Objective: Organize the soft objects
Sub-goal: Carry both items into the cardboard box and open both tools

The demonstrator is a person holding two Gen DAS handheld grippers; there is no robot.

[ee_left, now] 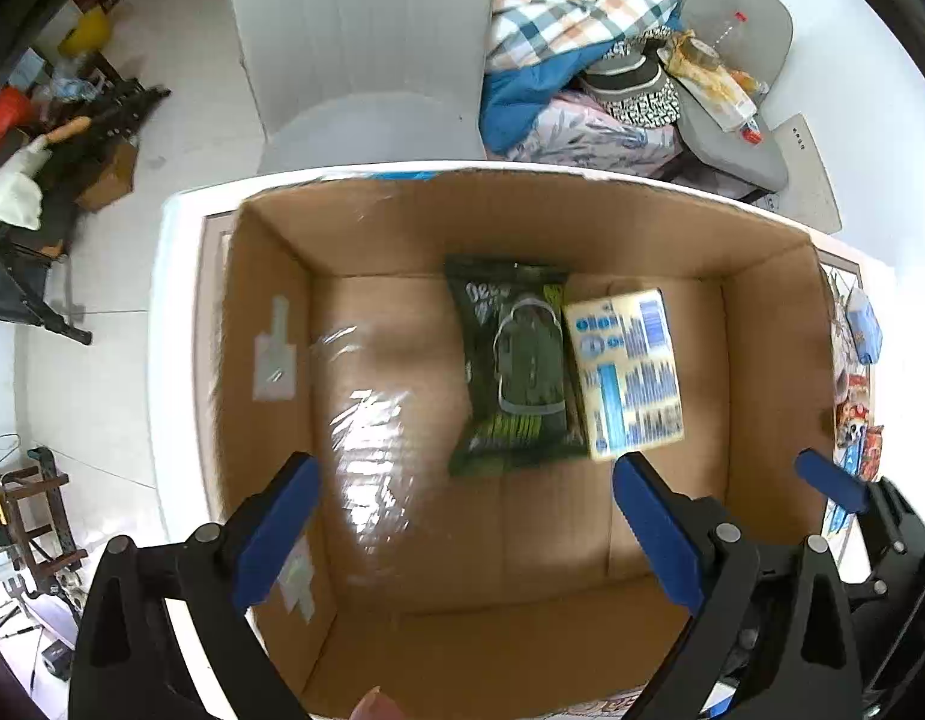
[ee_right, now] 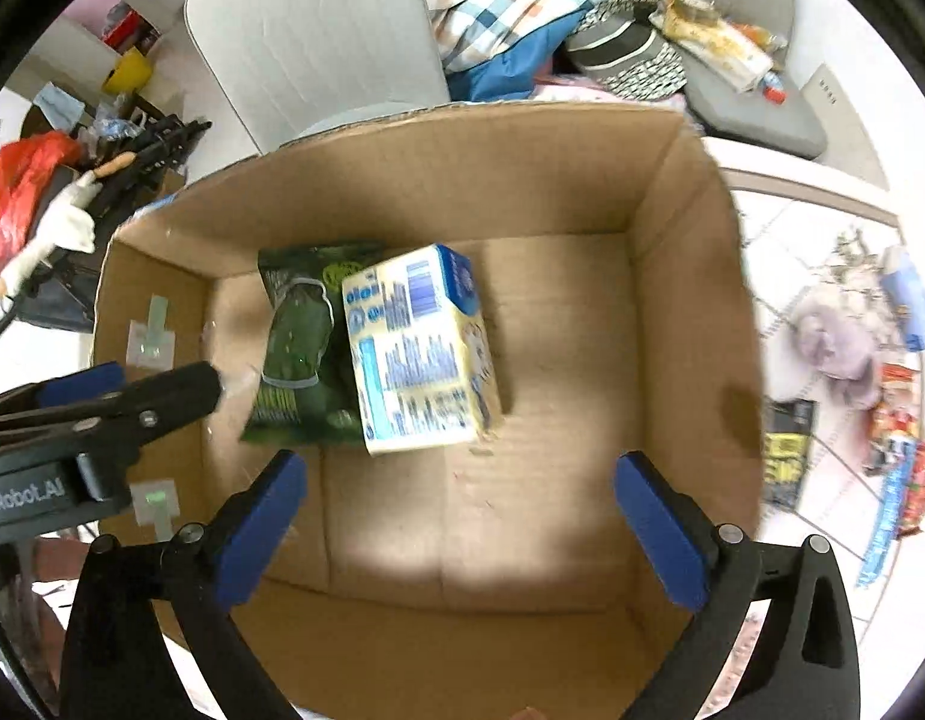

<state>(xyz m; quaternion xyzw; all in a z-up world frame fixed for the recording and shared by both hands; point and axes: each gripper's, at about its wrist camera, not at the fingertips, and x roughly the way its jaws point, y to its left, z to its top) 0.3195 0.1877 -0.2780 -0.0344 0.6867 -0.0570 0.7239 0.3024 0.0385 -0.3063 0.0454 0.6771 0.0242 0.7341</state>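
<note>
An open cardboard box (ee_left: 270, 324) (ee_right: 690, 252) stands on a white table. Inside lie a dark green wet-wipes pack (ee_left: 513, 366) (ee_right: 300, 354) and, to its right, a yellow and blue tissue pack (ee_left: 627, 372) (ee_right: 423, 354). The tissue pack leans partly on the green pack. My left gripper (ee_left: 462, 516) is open and empty above the box's near left part. My right gripper (ee_right: 462, 522) is open and empty above the box's near middle. The right gripper's fingers (ee_left: 831, 480) show at the left wrist view's right edge. The left gripper's body (ee_right: 102, 408) shows at the right wrist view's left.
Several small packets (ee_right: 894, 420) (ee_left: 858, 420) lie on the patterned tabletop right of the box. A white chair (ee_left: 366, 42) (ee_right: 318, 30) stands behind the table. Piled checked bedding (ee_left: 570, 6) and a grey chair with clutter (ee_left: 732, 72) are at the back right.
</note>
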